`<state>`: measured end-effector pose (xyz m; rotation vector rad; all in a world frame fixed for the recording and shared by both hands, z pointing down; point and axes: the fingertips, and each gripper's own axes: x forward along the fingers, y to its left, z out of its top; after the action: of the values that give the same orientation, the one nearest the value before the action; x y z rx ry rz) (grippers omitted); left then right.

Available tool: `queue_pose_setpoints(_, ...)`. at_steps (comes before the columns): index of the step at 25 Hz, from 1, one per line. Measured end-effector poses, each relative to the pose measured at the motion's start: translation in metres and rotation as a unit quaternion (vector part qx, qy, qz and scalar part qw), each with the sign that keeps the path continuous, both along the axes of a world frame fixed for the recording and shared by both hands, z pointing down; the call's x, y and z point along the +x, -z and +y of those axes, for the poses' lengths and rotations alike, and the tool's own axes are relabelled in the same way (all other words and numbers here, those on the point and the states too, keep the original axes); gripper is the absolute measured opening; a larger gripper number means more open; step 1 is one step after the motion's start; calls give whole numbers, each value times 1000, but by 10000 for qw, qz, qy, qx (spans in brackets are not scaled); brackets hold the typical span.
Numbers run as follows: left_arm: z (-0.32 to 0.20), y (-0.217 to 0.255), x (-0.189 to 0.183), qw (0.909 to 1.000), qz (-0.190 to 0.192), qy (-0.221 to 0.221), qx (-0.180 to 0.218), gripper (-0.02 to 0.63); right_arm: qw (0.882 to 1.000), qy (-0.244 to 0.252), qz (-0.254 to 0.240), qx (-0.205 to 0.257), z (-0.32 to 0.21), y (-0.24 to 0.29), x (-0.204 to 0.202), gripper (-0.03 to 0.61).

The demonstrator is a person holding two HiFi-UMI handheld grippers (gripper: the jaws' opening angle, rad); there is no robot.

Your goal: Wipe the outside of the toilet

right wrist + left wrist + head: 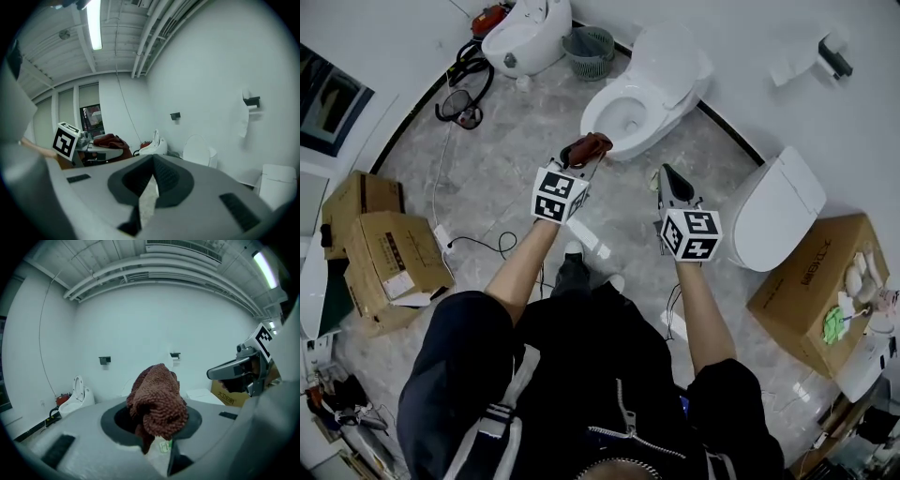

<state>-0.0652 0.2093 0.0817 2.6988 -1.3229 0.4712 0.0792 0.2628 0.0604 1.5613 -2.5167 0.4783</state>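
A white toilet (652, 84) with its lid up stands at the curved wall, straight ahead of me. My left gripper (584, 156) is shut on a bunched reddish-brown cloth (588, 146), held just in front of the bowl's near left rim. In the left gripper view the cloth (157, 401) fills the space between the jaws and hides the toilet. My right gripper (667, 181) is shut and holds nothing, hanging in the air to the right of the bowl. Its own view shows the jaw tips meeting (152, 160), with the toilet (199, 151) beyond.
Another white fixture (525, 37) and a green basket (589, 52) stand at the back left. A closed toilet (778, 211) is at the right, next to a cardboard box (820, 281). More boxes (384, 258) and floor cables (464, 89) lie at the left.
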Motion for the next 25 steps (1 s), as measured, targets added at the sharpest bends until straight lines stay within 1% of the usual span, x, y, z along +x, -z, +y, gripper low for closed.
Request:
queue_pose_setpoints(5, 2, 40, -23, 9996, 175, 42, 228, 117, 9995, 29, 90, 292, -3, 25, -22, 3)
queue_pose_setpoints(11, 1, 70, -49, 9986, 307, 25, 434, 117, 9982, -154, 146, 564, -5, 41, -40, 3)
queue_pose_setpoints(14, 3, 77, -57, 9981, 408, -25, 458, 117, 9977, -214, 182, 624, -4, 44, -47, 3)
queue_pose_setpoints(18, -1, 82, -68, 9978, 404, -141, 502, 117, 9967, -281, 220, 734, -9, 49, -64, 3)
queue_pose_setpoints(25, -15, 84, -89, 9971, 484, -291, 515, 117, 9962, -378, 274, 736, -23, 49, -91, 3)
